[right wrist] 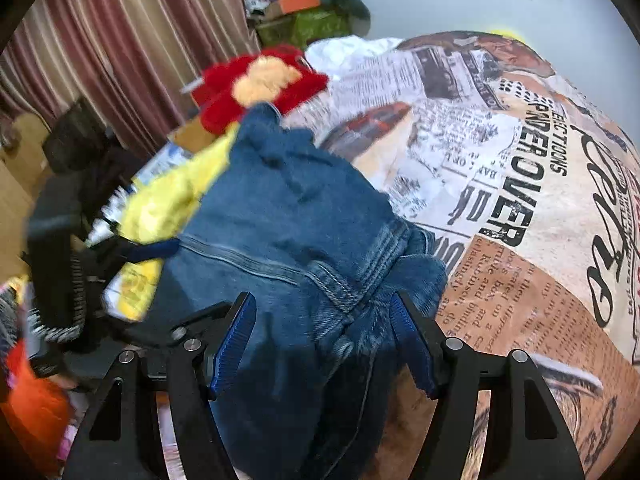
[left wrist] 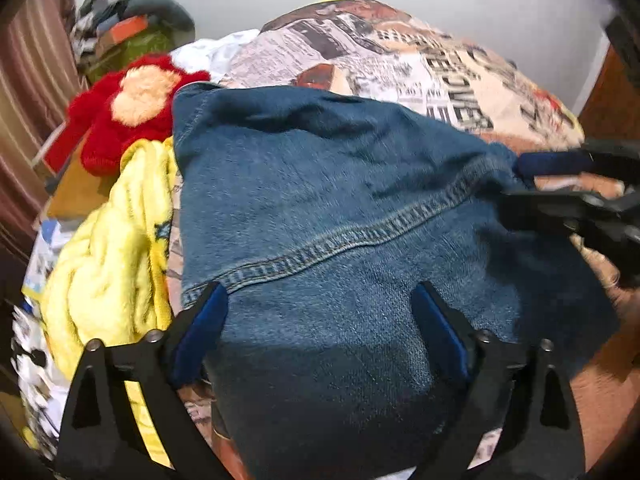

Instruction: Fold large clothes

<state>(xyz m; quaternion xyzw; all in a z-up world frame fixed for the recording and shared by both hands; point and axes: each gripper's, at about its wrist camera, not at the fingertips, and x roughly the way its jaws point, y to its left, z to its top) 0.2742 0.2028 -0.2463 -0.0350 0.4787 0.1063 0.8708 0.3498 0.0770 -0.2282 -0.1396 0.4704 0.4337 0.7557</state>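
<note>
The jeans (left wrist: 328, 216) lie bunched on the bed (right wrist: 532, 240), on its newspaper-print cover, directly under and ahead of both sets of tongs. The left tongs (left wrist: 320, 312) are spread wide, their blue pads on either side of the denim with nothing pinched; a stitched seam crosses just ahead of them, running from their near left up toward the right. The right tongs (right wrist: 324, 340) are spread too, straddling a thick, rumpled bundle of waistband and seams that rises between the fingers without being gripped. The two come at the cloth from opposite sides, and each shows at the edge of the other's view. The jeans' long axis seems to run away from both, toward the red plush toy (left wrist: 132, 112) and yellow blanket (left wrist: 108, 248) beyond the left tongs' left finger. I'd judge the right tongs nearer a graspable edge, since the bundled waistband sits right between their fingers.
</note>
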